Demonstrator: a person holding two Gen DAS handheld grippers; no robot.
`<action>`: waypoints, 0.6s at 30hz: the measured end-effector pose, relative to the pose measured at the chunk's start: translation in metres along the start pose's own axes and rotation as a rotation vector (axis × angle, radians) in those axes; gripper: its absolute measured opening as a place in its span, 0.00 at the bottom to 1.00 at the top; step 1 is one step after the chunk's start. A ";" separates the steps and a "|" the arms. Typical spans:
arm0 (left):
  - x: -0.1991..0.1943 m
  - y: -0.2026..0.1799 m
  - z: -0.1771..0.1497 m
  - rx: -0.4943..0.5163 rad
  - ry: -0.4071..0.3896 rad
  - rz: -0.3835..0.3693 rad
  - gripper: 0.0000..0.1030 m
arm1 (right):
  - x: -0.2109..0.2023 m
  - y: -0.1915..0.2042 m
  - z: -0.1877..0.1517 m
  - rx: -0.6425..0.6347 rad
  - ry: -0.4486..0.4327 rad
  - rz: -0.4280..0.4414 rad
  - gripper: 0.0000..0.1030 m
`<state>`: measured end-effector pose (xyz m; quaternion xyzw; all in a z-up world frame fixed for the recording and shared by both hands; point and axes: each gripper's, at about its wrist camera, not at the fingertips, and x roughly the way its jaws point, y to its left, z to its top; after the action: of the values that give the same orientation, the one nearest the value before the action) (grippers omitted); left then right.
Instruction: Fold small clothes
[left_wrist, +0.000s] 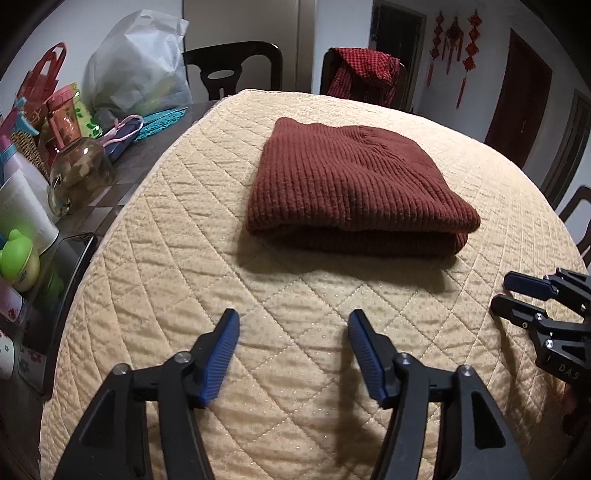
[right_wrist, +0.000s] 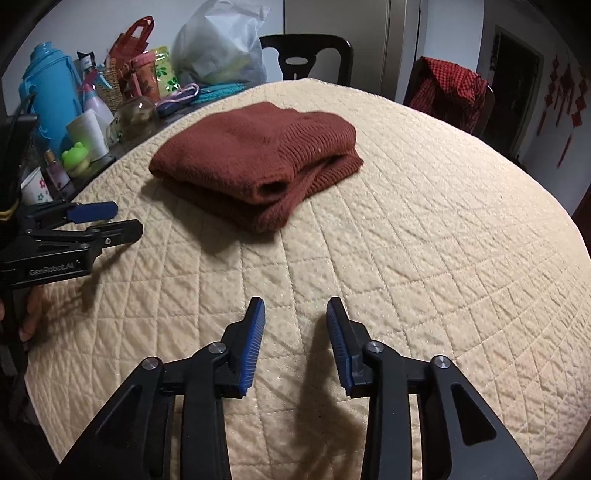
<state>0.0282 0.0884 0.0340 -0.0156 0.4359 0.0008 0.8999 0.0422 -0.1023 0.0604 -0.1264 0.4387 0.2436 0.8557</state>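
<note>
I hold my left claw (left_wrist: 293, 325) and right claw (right_wrist: 295, 314) spread and empty at the bottom of each frame, because the brown knitted garment (left_wrist: 354, 184) already lies folded in the centre, on the quilted counter (left_wrist: 258, 295).

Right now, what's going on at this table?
A person is folding small clothes with a hand-held gripper in each hand. The rust-brown knit sweater lies folded in layers on the quilted cream mat. Neither gripper touches it: the left hand-held gripper and the right hand-held gripper are both open and empty, over bare mat on the near side of the sweater. Bottles, bags and a glass jar crowd the table edge beside the mat.
</note>
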 end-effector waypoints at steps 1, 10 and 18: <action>0.001 -0.002 0.000 0.010 0.000 0.008 0.65 | 0.000 0.000 0.000 0.002 -0.005 0.001 0.36; 0.004 -0.002 0.000 0.002 0.012 0.039 0.77 | -0.001 -0.004 -0.003 0.029 -0.012 0.019 0.38; 0.007 0.002 0.001 -0.002 0.014 0.044 0.81 | -0.001 -0.004 -0.003 0.031 -0.012 0.021 0.38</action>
<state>0.0329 0.0900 0.0291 -0.0070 0.4426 0.0211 0.8965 0.0416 -0.1074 0.0592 -0.1070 0.4387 0.2466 0.8575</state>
